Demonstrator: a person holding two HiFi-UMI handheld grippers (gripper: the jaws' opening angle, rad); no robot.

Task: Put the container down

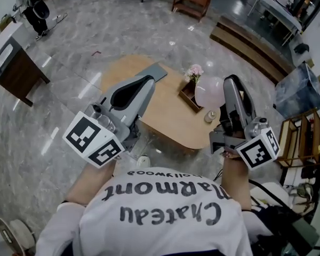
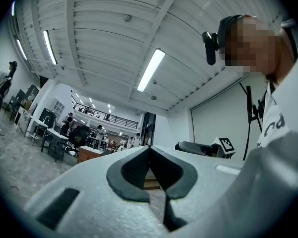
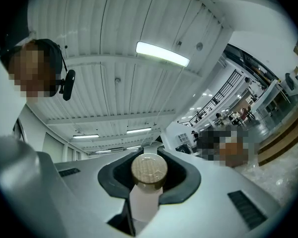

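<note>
In the right gripper view my right gripper (image 3: 156,151) is shut on a small pale container (image 3: 145,202) with a round tan cap (image 3: 149,170). The container stands lengthwise between the dark pads, cap toward the jaw tips. Seen from the head view, that gripper (image 1: 232,82) is raised over the right end of a low wooden table (image 1: 160,116), and the held container is hidden there. My left gripper (image 2: 150,150) has its jaws together with nothing between them. It hangs over the table's left part (image 1: 156,72).
On the table stand a wooden box with pink flowers (image 1: 192,78), a round pale pink object (image 1: 209,92) and a small capped jar (image 1: 209,116). Grey marble floor lies all round. A dark desk (image 1: 18,71) stands far left, wooden shelves (image 1: 298,137) at the right.
</note>
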